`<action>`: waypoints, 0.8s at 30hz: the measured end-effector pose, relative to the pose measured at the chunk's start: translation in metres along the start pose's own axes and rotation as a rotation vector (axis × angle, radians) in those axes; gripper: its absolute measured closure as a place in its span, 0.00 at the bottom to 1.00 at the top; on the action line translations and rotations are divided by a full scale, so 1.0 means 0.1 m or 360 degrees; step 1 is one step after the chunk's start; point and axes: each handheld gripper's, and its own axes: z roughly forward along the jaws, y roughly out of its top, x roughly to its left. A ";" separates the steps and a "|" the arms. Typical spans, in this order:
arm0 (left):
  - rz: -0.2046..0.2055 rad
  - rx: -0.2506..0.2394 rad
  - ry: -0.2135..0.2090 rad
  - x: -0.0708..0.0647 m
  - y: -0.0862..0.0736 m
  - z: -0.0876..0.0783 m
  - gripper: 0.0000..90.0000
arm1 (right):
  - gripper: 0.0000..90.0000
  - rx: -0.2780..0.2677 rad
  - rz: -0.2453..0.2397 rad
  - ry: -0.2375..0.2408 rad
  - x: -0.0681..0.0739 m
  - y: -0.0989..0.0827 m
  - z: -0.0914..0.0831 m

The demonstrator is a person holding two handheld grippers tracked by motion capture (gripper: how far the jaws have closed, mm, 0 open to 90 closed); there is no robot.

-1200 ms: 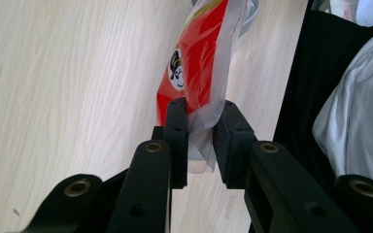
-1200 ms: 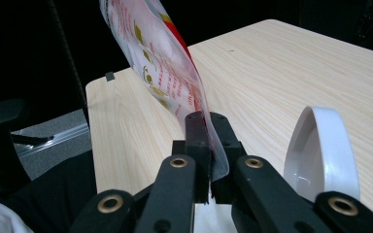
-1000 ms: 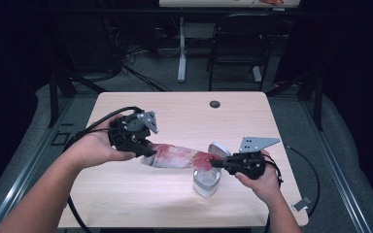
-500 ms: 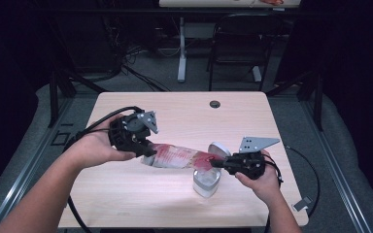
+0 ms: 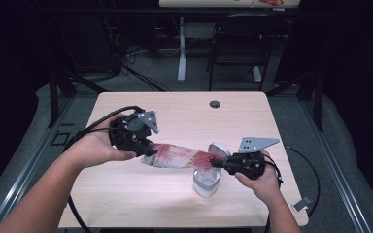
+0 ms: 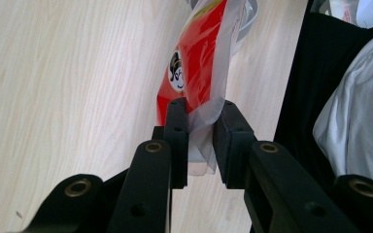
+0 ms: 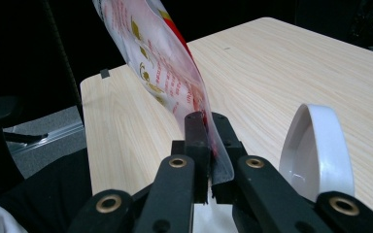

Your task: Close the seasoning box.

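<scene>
We see a red and clear plastic pouch (image 5: 177,156) stretched between the two claws above the table (image 5: 252,111), and we take the white container (image 5: 206,182) standing on the table as our landmark. The pouch hangs slanted, its lower end just above the container and its higher end well to the container's left in the high view. The left claw (image 5: 145,148) grips that higher end: in the left gripper view the left claw (image 6: 200,131) has its two black jaws standing on either side of the clear sealed edge of the pouch (image 6: 199,63), with the film pinched and bunched between the pads. The right claw (image 5: 217,162) sits right over the container and clamps the pouch's lower end; in the right gripper view the right claw (image 7: 209,145) has its jaws drawn nearly together with only the thin film of the pouch (image 7: 160,63) between them. In that same view the container's white hinged lid (image 7: 318,145) stands upright just beside the jaws. Each claw is held in one of the person's hands, the left hand (image 5: 94,148) well to the container's left and the right hand (image 5: 260,179) just to its right.
</scene>
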 end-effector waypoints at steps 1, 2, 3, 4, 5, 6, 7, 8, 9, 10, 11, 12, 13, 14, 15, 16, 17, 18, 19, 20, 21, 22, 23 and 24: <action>-0.0001 -0.0001 -0.0001 0.00 0.00 0.00 0.86 | 0.98 0.0004 -0.0003 -0.0001 0.00 0.00 0.00; 0.0000 -0.0002 -0.0002 0.00 0.00 0.00 0.86 | 0.98 0.0002 -0.0001 -0.0002 0.00 0.00 0.00; 0.0001 -0.0001 -0.0001 0.00 0.00 0.00 0.86 | 0.98 0.0001 0.0000 -0.0003 0.00 0.00 0.00; 0.0000 0.0000 -0.0001 0.00 0.01 0.00 0.86 | 0.98 0.0006 -0.0004 -0.0005 0.00 0.00 0.00; -0.0001 -0.0002 -0.0001 0.00 0.01 0.00 0.86 | 0.98 0.0007 -0.0005 -0.0005 0.00 0.00 0.00; -0.0001 -0.0004 -0.0002 0.00 0.01 0.00 0.86 | 0.98 0.0009 -0.0004 -0.0006 0.00 0.00 0.00; 0.0005 -0.0006 0.0002 0.00 0.01 0.00 0.86 | 0.98 0.0011 -0.0006 -0.0006 0.00 0.00 0.00; 0.0006 -0.0007 0.0005 0.00 0.01 0.00 0.86 | 0.98 0.0015 -0.0008 -0.0014 0.00 0.00 0.00; 0.0006 -0.0008 0.0005 0.00 0.01 0.00 0.86 | 0.98 0.0015 -0.0010 -0.0015 0.00 0.00 0.01; 0.0002 -0.0009 0.0003 0.00 0.02 0.00 0.86 | 0.98 0.0015 -0.0011 -0.0017 0.00 0.00 0.01; 0.0004 -0.0008 0.0002 0.00 0.02 -0.01 0.86 | 0.98 0.0017 -0.0012 -0.0019 0.00 0.00 0.01; 0.0006 -0.0009 0.0003 -0.01 0.02 -0.01 0.86 | 0.98 0.0018 -0.0013 -0.0021 0.00 0.00 0.01; 0.0014 -0.0001 -0.0001 0.00 0.02 -0.01 0.86 | 0.98 0.0018 -0.0012 -0.0019 0.00 0.00 0.01; 0.0005 -0.0008 -0.0001 -0.01 0.02 -0.01 0.86 | 0.98 0.0020 -0.0013 -0.0021 0.00 0.00 0.01; 0.0007 -0.0007 0.0000 -0.01 0.02 -0.01 0.86 | 0.98 0.0020 -0.0014 -0.0021 0.00 0.00 0.01; 0.0005 -0.0009 0.0003 -0.01 0.02 -0.01 0.86 | 0.98 0.0019 -0.0013 -0.0020 0.00 0.00 0.01; 0.0004 -0.0012 0.0002 -0.01 0.02 -0.01 0.86 | 0.98 0.0020 -0.0013 -0.0020 0.00 0.00 0.01; 0.0004 -0.0011 0.0001 -0.01 0.02 -0.01 0.86 | 0.98 0.0020 -0.0013 -0.0020 0.00 -0.01 0.01; 0.0005 -0.0011 0.0000 -0.01 0.02 -0.01 0.86 | 0.98 0.0021 -0.0013 -0.0020 0.00 -0.01 0.01; 0.0005 -0.0011 0.0000 -0.01 0.03 -0.01 0.87 | 0.98 0.0021 -0.0013 -0.0020 0.00 -0.01 0.01; 0.0005 -0.0011 0.0000 -0.01 0.02 -0.01 0.87 | 0.98 0.0021 -0.0013 -0.0019 0.00 -0.01 0.01; 0.0004 -0.0012 0.0000 -0.01 0.02 -0.01 0.87 | 0.98 0.0021 -0.0014 -0.0019 0.00 -0.01 0.01; 0.0004 -0.0012 0.0000 -0.01 0.02 -0.01 0.87 | 0.98 0.0021 -0.0013 -0.0018 0.00 0.00 0.01; 0.0005 -0.0012 -0.0001 -0.01 0.02 -0.01 0.87 | 0.98 0.0021 -0.0012 -0.0016 0.00 0.00 0.01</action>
